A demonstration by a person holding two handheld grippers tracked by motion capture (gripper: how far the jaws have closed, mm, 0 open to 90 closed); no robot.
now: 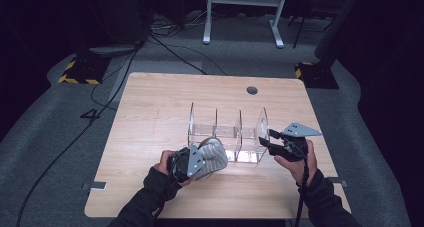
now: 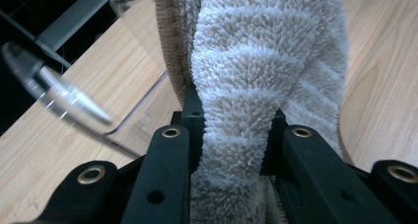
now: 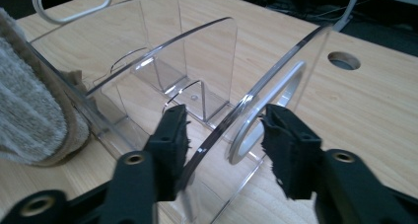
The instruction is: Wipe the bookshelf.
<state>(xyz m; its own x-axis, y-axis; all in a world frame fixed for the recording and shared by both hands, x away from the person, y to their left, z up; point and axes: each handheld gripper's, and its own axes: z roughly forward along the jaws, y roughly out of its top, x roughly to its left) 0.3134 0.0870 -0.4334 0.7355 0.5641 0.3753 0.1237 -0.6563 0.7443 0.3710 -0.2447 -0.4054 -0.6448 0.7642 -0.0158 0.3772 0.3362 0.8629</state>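
A clear acrylic organizer (image 1: 227,129) with three open compartments stands in the middle of the wooden table (image 1: 150,102). My left gripper (image 1: 201,159) is shut on a fluffy grey slipper (image 1: 214,156) with a tan edge, held at the organizer's near left corner. In the left gripper view the pile of the slipper (image 2: 256,61) bulges between the jaws of the left gripper (image 2: 236,123). My right gripper (image 1: 267,138) straddles the organizer's right end wall (image 3: 276,81). The right gripper (image 3: 224,123) is open: its right pad stands clear of the wall.
A round cable hole (image 1: 252,90) sits in the table behind the organizer. The slipper (image 3: 29,120) lies against the organizer's far end in the right gripper view. Cables and a white desk frame (image 1: 245,7) are on the floor beyond.
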